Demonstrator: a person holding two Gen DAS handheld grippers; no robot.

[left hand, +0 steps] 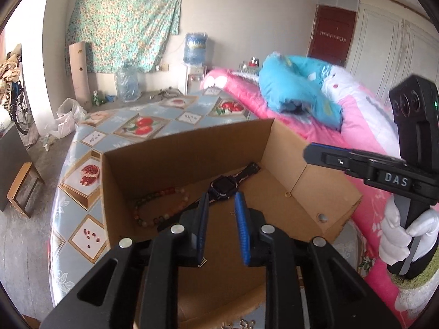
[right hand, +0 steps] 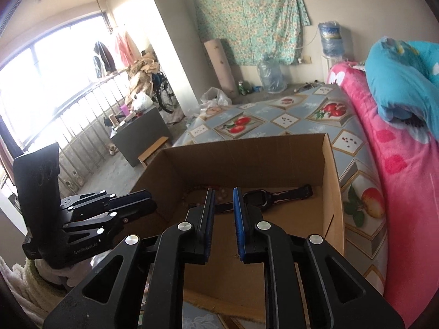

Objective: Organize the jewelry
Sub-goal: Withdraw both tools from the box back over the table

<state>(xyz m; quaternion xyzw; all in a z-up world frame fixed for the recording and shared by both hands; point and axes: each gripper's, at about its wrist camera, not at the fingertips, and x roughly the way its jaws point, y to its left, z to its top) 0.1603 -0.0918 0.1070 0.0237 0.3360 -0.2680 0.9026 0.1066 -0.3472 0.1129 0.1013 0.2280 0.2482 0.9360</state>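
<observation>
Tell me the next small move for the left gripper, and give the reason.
Probably draw the left gripper back toward the near edge of the table and tip it down. Its jaws are open and empty over the cardboard box, where the bead bracelet and the watch already lie. Small metal pieces, too blurred to name, show outside the box at the bottom edge.

Cardboard box point(left hand: 288, 164) on tabletop point(left hand: 82, 164). Bead bracelet point(left hand: 153, 205) in box, left; watch point(left hand: 223, 185) in box, just right of bracelet. Bed point(left hand: 365, 115) right of tabletop; pillow point(left hand: 296, 85) on bed, behind box.
</observation>
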